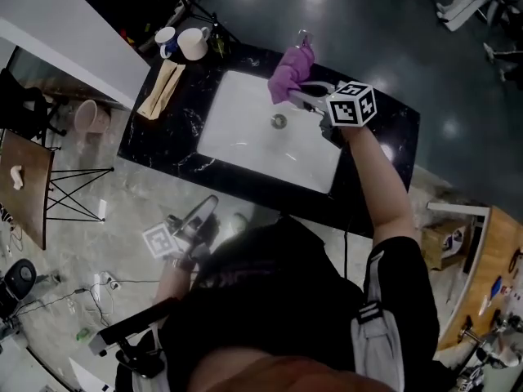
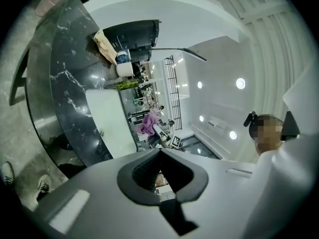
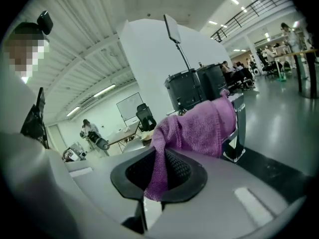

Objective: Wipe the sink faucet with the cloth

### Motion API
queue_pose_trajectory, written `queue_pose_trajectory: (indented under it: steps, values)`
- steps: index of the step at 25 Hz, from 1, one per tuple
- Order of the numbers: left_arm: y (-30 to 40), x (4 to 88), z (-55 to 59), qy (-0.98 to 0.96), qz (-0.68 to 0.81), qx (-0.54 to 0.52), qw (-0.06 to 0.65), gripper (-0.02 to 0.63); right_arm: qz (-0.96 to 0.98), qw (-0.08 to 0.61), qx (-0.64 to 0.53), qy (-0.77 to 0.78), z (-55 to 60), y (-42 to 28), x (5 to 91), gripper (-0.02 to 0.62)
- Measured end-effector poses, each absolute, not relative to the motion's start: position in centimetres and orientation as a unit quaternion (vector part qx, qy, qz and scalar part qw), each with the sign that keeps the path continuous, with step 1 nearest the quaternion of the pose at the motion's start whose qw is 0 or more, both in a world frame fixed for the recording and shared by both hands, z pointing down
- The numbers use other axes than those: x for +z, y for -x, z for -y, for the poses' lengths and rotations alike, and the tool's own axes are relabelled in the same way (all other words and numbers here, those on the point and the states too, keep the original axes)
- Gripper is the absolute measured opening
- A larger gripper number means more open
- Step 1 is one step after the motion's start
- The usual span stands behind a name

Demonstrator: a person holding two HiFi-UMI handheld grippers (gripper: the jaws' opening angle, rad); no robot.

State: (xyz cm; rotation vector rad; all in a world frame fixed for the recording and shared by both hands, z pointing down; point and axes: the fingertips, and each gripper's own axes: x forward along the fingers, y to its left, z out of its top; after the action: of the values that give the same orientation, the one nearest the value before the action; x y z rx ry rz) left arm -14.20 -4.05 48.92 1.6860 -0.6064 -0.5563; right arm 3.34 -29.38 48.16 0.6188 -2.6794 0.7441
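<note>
One purple cloth [image 1: 291,72] at upper centre over the one chrome faucet [image 3: 237,133], beside one white sink [image 1: 245,141], right claw [image 1: 299,95] clamped on the cloth's corner, arm outstretched, left claw [image 1: 203,213] closed, empty, lower left, two mugs [image 1: 166,37] on the black table [image 1: 388,137].

The cloth [image 3: 199,126] covers most of the faucet [image 3: 239,133], leaving only a chrome stretch near its base visible.
</note>
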Motion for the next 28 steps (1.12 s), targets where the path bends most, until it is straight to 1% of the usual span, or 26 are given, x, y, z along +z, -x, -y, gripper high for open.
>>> queue_pose_trajectory:
  steps: [7,12,15,17,21,28]
  values:
    - [16.2,49.7,3.3,-0.716,0.278,-0.25,0.589,0.002,0.907,0.136,0.321,-0.237,29.6,-3.0,51.1,0.046]
    - [16.3,49.8,3.7,-0.712,0.285,-0.256,0.589,0.002,0.879,0.1,0.335,-0.325,34.4,-6.5,50.2,0.046]
    - [16.0,49.7,3.9,-0.708,0.287,-0.258,0.591,0.002,0.86,0.118,0.308,-0.388,38.0,-8.8,50.1,0.046]
    - [15.8,49.5,4.1,-0.709,0.285,-0.26,0.591,0.002,0.853,0.112,0.309,-0.406,39.5,-9.7,50.3,0.046]
    - [15.7,49.5,4.5,-0.711,0.284,-0.255,0.591,0.002,0.86,0.085,0.324,-0.385,39.3,-9.1,50.4,0.046]
    - [15.1,49.7,5.2,-0.715,0.268,-0.243,0.598,0.002,0.895,0.085,0.338,-0.277,29.6,-5.2,50.8,0.046]
